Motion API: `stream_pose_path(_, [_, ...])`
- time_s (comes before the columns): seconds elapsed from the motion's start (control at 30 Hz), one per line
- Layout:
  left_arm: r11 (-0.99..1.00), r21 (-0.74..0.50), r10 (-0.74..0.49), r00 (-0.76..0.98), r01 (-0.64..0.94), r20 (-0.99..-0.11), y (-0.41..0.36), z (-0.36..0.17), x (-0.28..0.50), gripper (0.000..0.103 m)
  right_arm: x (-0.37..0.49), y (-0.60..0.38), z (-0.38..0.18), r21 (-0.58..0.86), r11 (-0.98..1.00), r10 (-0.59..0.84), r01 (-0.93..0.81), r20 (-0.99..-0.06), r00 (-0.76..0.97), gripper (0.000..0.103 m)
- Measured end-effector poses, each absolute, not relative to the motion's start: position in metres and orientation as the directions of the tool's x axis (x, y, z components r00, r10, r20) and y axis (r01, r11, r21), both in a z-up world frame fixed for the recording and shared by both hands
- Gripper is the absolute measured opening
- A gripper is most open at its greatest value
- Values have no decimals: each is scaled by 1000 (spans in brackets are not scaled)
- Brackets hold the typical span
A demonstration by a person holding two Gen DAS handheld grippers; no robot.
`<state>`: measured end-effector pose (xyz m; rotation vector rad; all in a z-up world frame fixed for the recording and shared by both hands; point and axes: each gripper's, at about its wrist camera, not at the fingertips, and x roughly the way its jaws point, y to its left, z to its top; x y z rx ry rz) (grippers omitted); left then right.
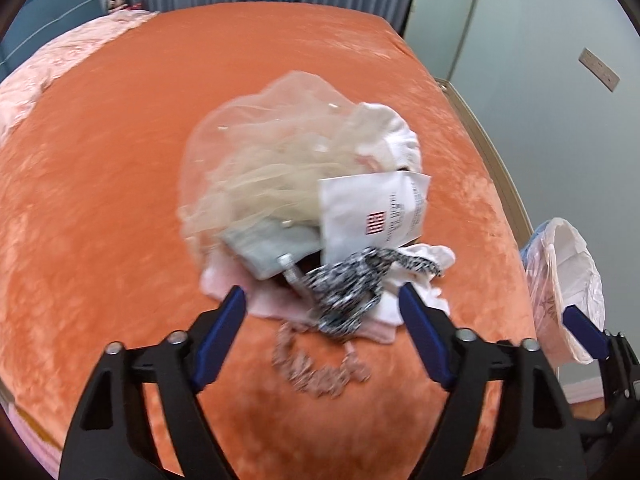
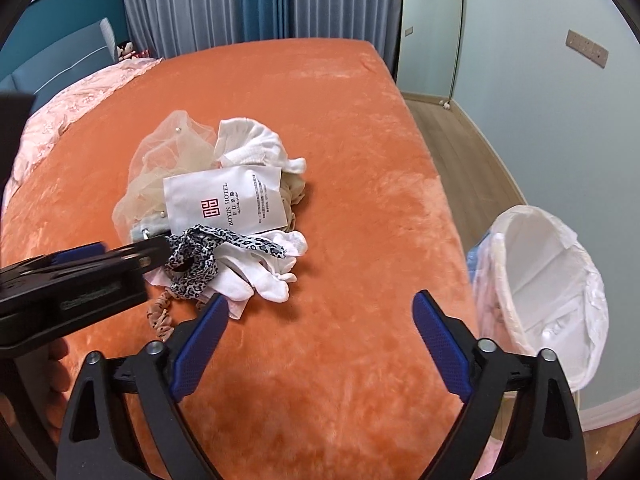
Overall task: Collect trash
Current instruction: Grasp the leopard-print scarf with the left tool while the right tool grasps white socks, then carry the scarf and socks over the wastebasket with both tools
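A pile of items lies on the orange bed (image 2: 320, 120): a white hotel sachet (image 2: 224, 202) (image 1: 372, 210), beige tulle netting (image 1: 272, 168) (image 2: 160, 156), a leopard-print fabric strip (image 1: 348, 284) (image 2: 204, 256), white socks (image 2: 268, 276) and a pink scrunchie (image 1: 316, 372). My left gripper (image 1: 322, 308) is open just in front of the pile, its fingers on either side of the leopard strip; it also shows in the right wrist view (image 2: 132, 254). My right gripper (image 2: 320, 312) is open and empty over bare blanket to the right of the pile.
A waste bin with a white liner (image 2: 540, 304) (image 1: 564, 280) stands on the floor beside the bed's right edge. A pink quilt (image 2: 72, 108) lies at the bed's far left. Curtains and a blue headboard are behind; a pale wall is at right.
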<state>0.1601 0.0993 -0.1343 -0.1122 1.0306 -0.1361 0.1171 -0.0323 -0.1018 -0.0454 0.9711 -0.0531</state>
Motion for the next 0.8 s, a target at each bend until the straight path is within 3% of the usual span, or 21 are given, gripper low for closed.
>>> stream_pose_path(0.13, [985, -158, -175, 463, 75, -869, 90, -151, 177, 50, 130, -30, -115, -40, 999, -37, 6, -839, 543, 79])
stream_pose_path(0.2, [984, -158, -177, 448, 81, -876, 89, -157, 181, 29, 135, -27, -123, -25, 1000, -18, -6, -849, 528, 74])
stream_pose_path(0.33, [983, -160, -181, 448, 85, -875, 94, -160, 183, 10, 144, -24, -139, 16, 1000, 23, -18, -867, 498, 60])
stream_pose_path(0.47, [980, -180, -197, 461, 81, -865, 103, -150, 180, 7, 153, -21, -151, 74, 997, 77, -27, -879, 471, 44])
stream_pose_path(0.6, [975, -209, -216, 475, 69, -853, 112, -134, 176, 7, 164, -16, -160, 96, 995, 103, -38, -879, 465, 35])
stream_pose_path(0.8, [973, -221, -224, 509, 68, -831, 120, -107, 164, 7, 169, -13, -162, 142, 989, 150, -51, -878, 454, 4])
